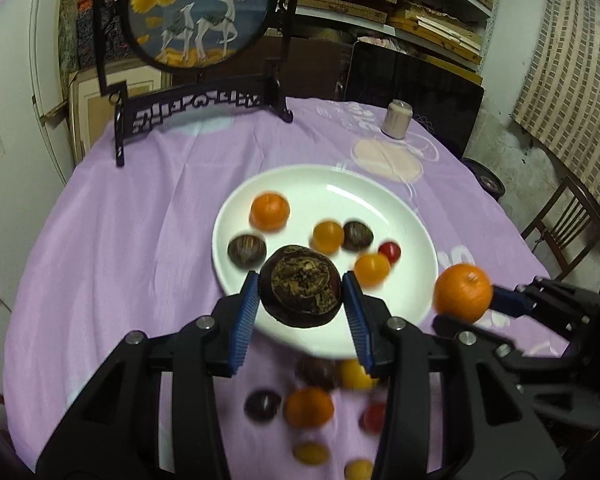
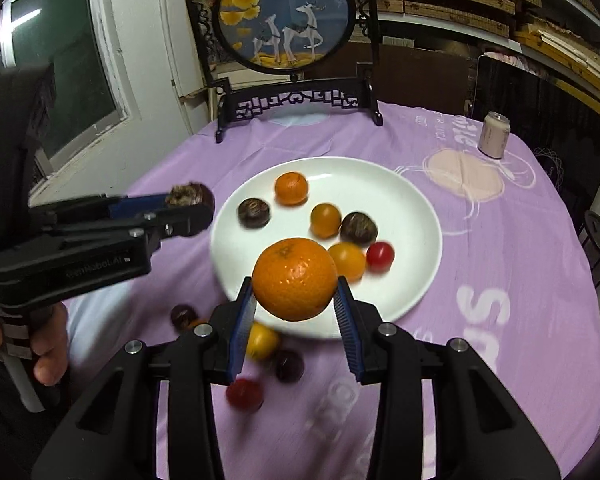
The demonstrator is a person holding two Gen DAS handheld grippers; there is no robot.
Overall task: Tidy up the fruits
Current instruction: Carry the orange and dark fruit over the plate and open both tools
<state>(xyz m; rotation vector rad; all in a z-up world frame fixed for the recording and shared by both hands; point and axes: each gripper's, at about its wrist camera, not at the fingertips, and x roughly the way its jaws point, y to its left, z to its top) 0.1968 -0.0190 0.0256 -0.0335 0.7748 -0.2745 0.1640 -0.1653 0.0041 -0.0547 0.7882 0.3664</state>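
Observation:
My left gripper is shut on a dark brown fruit and holds it over the near rim of the white plate. My right gripper is shut on an orange above the plate's near edge; it also shows in the left wrist view. The left gripper shows at the left of the right wrist view. The plate holds an orange, dark fruits, yellow and red small fruits. Several loose fruits lie on the cloth in front of the plate.
A purple cloth covers the round table. A framed round deer picture on a black stand stands at the back. A pale can stands at the back right. A wooden chair is to the right.

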